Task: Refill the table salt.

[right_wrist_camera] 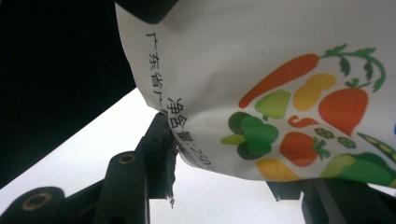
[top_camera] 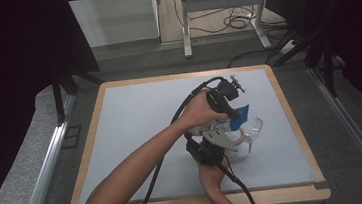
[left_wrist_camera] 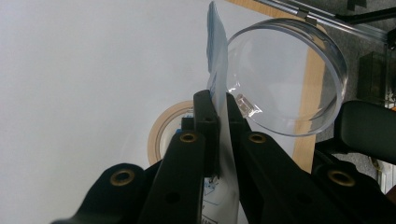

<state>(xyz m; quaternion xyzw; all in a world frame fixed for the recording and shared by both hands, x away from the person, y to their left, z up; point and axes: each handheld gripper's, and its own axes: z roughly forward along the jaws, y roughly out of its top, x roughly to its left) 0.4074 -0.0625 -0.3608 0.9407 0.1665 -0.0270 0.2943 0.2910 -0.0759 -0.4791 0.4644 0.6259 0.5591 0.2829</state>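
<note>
Grey matting covers the desk (top_camera: 137, 136), and over its right half both grippers meet on a white printed pouch (right_wrist_camera: 289, 93) with a blue top edge. The left gripper (left_wrist_camera: 218, 112) has its jaws pinched tight on the pouch's thin edge; the right gripper (right_wrist_camera: 224, 163) holds the pouch's fuller body between half-spread jaws. A clear round container (left_wrist_camera: 289, 79) sits just beside, apparently empty, so pouring looks not yet done. A tape roll (left_wrist_camera: 163, 130) lies nearby.
</note>
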